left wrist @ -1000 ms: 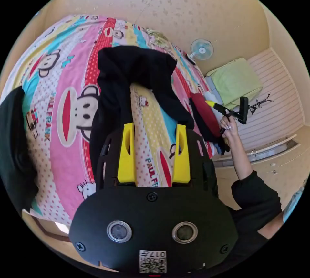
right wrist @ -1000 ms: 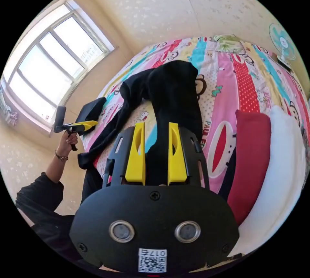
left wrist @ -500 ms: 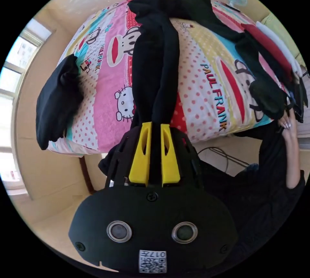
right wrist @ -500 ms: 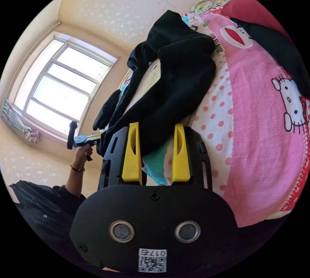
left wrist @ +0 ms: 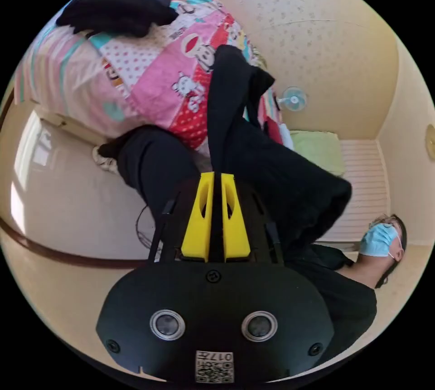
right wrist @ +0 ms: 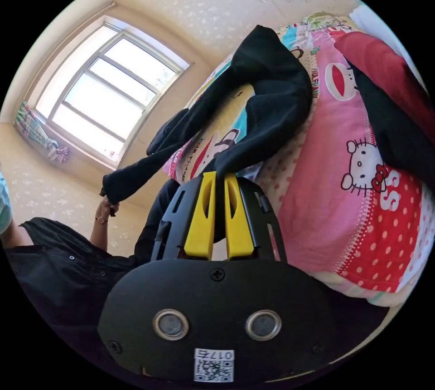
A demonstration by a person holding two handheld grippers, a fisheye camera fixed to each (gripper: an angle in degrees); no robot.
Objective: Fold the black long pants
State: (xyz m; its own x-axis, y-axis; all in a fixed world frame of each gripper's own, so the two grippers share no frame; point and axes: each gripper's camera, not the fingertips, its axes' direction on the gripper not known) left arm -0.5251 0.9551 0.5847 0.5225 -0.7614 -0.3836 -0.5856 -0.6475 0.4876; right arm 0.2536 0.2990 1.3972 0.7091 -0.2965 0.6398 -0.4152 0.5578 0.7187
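Left gripper: yellow jaws nearly closed, black cloth pinched between them. That's one leg end of the black long pants; from the grip the leg runs up onto the bed and over its edge. A separate dark garment lies further along the cartoon-print cover, apart from the pants.

In the right gripper view, the pants lie in a loop on the bed: the waist part is bunched near the far side, one leg drops to the right gripper, and the other leg trails off toward the person's left hand by the window. The right gripper's jaws are also drawn in tight on the leg end, so it has hold of the cloth. Folded red and black clothes sit just beside, on the right of that view.

Judgement: both cuffs gripped, pants not yet spread flat; fold not started.

To do this step well:
- keep both pinches firm, cloth is thin and could slip
- pull both ends evenly so the legs straighten and the bunch at the waist opens
- keep the legs parallel, no twist
- lay it down away from the red/black stack and the dark garment
- bring cuffs together only once the legs lie flat
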